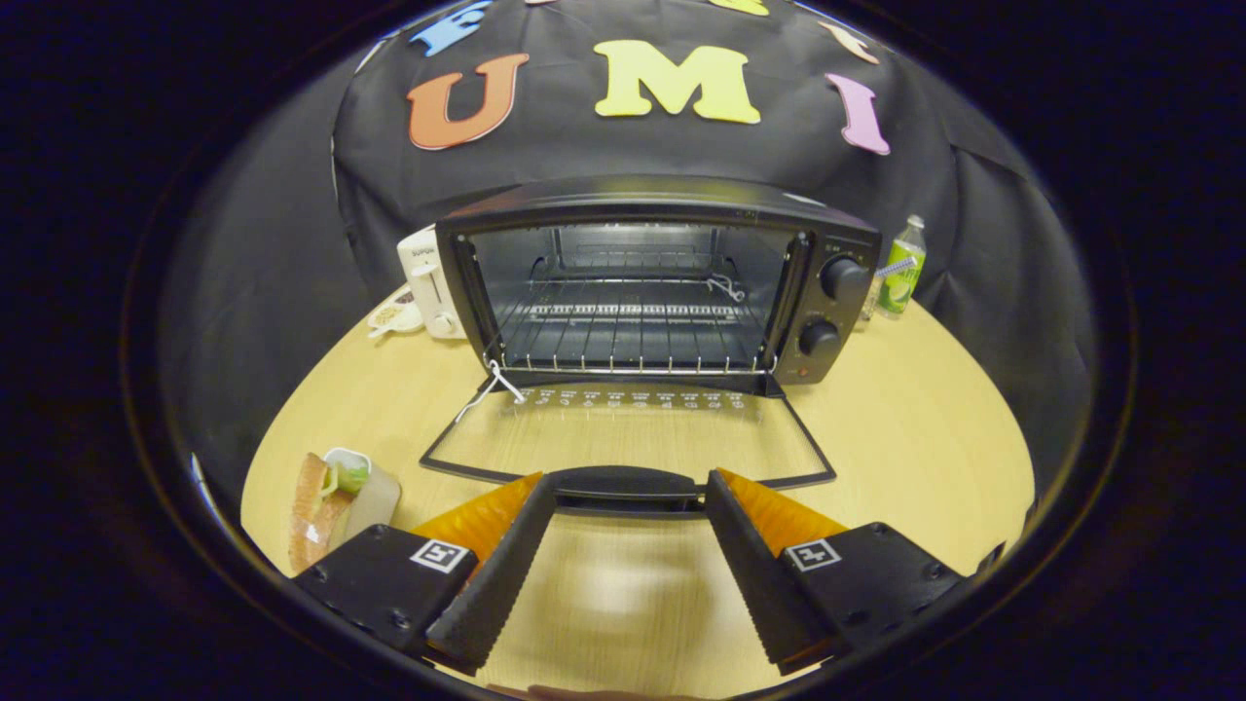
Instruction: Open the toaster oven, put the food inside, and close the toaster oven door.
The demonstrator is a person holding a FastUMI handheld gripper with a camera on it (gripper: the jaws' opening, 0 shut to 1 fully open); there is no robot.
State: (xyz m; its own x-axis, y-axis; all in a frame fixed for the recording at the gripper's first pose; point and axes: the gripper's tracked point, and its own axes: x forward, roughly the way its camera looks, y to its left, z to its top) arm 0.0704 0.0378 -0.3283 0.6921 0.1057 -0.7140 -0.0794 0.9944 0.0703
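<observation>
A black toaster oven (642,282) stands at the back of the round wooden table (905,428). Its glass door (628,433) lies folded down flat toward me, and the wire rack (633,336) inside is bare. The door's black handle (628,484) sits right at my fingertips, spanning the gap between them. My gripper (630,501) is open, with nothing pressed between its fingers. The food, a sandwich with orange filling and green leaf on a small board (336,501), lies to the left of my left finger.
A white toaster (428,282) and a small dish (394,316) sit left of the oven. A green drink bottle (900,265) stands to its right. Two knobs (842,279) face front on the oven's right panel. A white string (496,382) hangs at the door's left hinge.
</observation>
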